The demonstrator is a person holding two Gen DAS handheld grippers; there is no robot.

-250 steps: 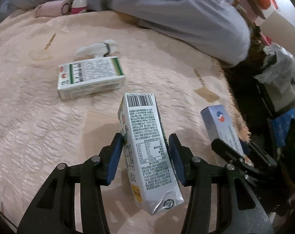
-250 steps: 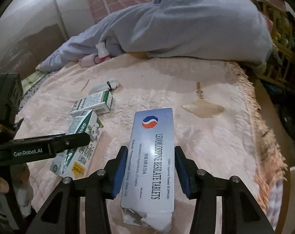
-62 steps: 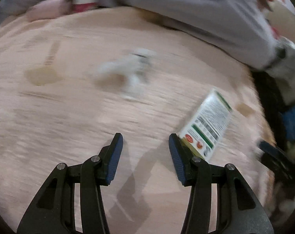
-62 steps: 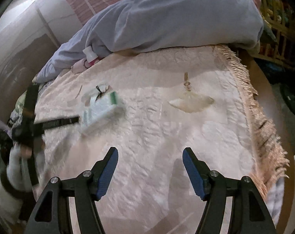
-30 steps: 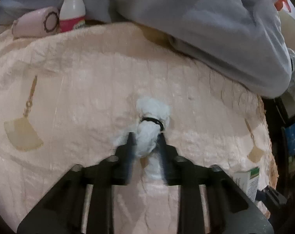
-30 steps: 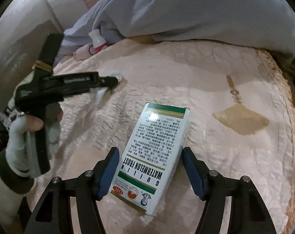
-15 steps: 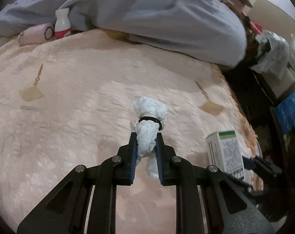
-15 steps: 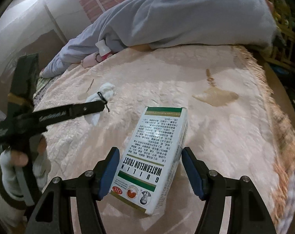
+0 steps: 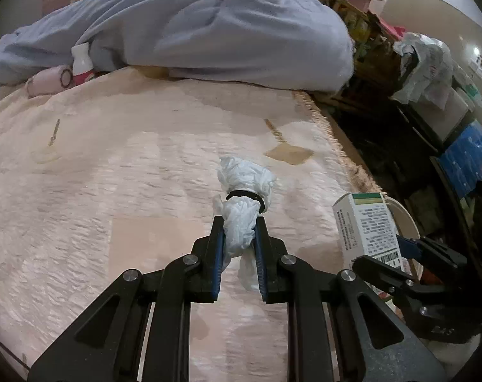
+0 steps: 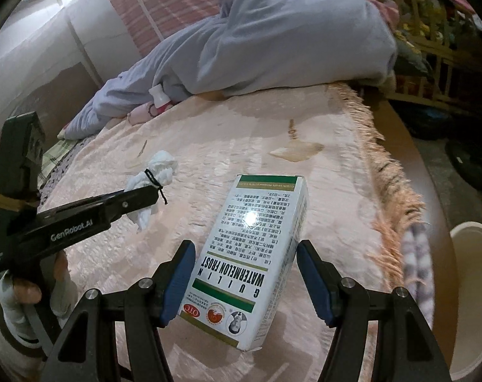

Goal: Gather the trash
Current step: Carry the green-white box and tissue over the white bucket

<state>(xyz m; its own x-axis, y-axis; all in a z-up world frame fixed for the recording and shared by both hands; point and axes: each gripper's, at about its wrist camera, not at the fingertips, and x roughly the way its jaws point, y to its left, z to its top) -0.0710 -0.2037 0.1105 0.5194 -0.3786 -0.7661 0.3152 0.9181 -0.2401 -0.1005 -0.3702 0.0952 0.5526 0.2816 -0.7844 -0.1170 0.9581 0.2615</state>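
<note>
My left gripper (image 9: 239, 222) is shut on a white tissue wad (image 9: 244, 197) tied with a black band, held above the pink bedspread (image 9: 113, 191). The wad also shows in the right wrist view (image 10: 154, 172), pinched by the left gripper (image 10: 151, 192). My right gripper (image 10: 245, 254) is shut on a white and green "Guilin Watermelon Frost" box (image 10: 256, 254), held above the bed near its right edge. The box shows in the left wrist view (image 9: 366, 226) at the right.
A grey-blue blanket (image 9: 209, 31) lies heaped across the back of the bed, with a white bottle (image 9: 81, 60) and a pink roll (image 9: 46, 79) beside it. A fringe (image 10: 390, 207) marks the bed's right edge. A white bin (image 10: 470, 286) stands on the floor at right.
The left gripper has closed on the tissue wad and lifted it off the bed, moving right. The right gripper has carried the box toward the bed's right edge.
</note>
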